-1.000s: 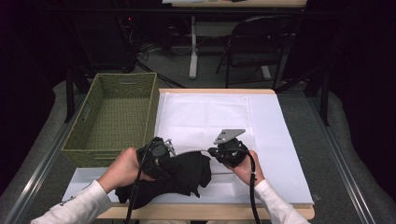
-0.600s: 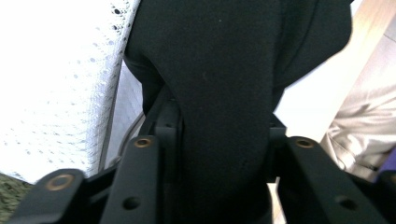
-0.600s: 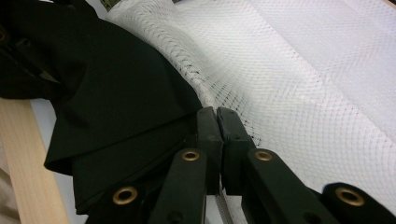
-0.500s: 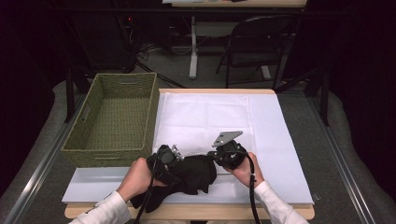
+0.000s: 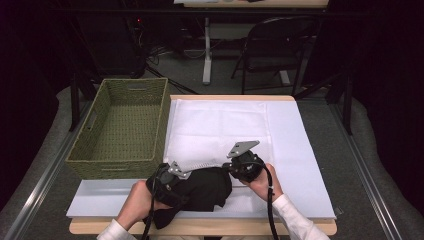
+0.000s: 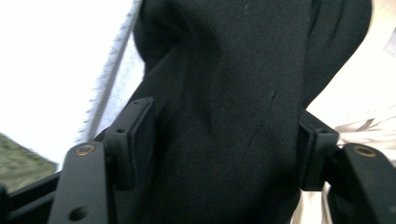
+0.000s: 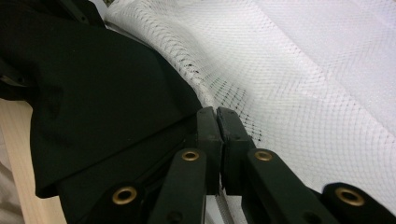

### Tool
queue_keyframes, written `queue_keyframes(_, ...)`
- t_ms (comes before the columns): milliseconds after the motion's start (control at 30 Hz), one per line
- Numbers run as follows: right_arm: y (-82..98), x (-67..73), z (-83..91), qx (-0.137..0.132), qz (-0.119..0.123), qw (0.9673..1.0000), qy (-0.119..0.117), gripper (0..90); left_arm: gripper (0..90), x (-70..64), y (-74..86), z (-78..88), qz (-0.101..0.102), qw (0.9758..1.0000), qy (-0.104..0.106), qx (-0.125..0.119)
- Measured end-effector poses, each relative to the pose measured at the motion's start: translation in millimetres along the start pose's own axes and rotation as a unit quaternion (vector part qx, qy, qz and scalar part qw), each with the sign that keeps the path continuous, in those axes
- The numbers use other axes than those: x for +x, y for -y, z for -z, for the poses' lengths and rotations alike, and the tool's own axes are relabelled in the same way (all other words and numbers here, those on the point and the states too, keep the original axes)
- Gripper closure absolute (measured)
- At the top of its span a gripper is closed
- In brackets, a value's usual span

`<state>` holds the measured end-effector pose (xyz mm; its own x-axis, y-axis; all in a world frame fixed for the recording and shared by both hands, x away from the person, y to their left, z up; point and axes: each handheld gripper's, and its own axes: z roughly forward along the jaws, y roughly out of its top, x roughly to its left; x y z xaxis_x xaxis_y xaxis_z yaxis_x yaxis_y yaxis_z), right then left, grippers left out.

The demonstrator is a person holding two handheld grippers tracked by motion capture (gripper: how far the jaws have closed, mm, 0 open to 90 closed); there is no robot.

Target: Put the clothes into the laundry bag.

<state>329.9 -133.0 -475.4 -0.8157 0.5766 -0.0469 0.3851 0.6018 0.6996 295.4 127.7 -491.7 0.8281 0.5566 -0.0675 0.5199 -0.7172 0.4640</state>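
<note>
Spreading over the pale wooden table is a white sheet, with a white mesh bag lying flat on it and an olive woven basket at the left. Behind the table, in the dark room, stand a folding chair and a desk leg with loose cables on the grey floor.

At the near edge lies a bundled black garment. The left gripper sits on its left side; its jaws have just been opening and now stand apart on either flank of the cloth, pads not clearly pressing. The right gripper is at the garment's far right.

Its own view adds what the high view cannot: jaws pinched together on the mesh bag's rim, beside the black fabric, with the netting visible.
</note>
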Motion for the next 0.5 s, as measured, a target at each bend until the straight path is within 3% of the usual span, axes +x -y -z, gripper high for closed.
queue_keyframes(100, 0.1, 0.4, -0.9, 0.002, 0.002, 1.0000, 0.000, 89.1, 44.6, -4.1, 0.1, -1.0, -0.016, 0.9999, 0.001, 0.007)
queue_keyframes(167, -0.2, 1.1, -1.3, 0.005, 0.002, 1.0000, 0.000, 89.1, 46.8, -3.3, 1.5, -5.7, -0.006, 0.9999, 0.007, 0.006)
queue_keyframes(267, -0.5, 1.6, -2.0, 0.006, 0.005, 1.0000, -0.002, 89.0, 49.6, -2.8, 3.6, -10.7, -0.008, 1.0000, 0.004, 0.004)
queue_keyframes(400, -0.7, 3.1, -2.1, 0.006, 0.005, 1.0000, -0.004, 89.0, 62.3, -1.0, 6.9, -10.9, -0.004, 0.9999, 0.003, -0.009)
queue_keyframes(500, -0.8, 3.2, -1.7, 0.007, 0.005, 1.0000, -0.005, 89.1, 66.9, -2.2, 7.2, -9.6, -0.007, 0.9999, -0.001, -0.012)
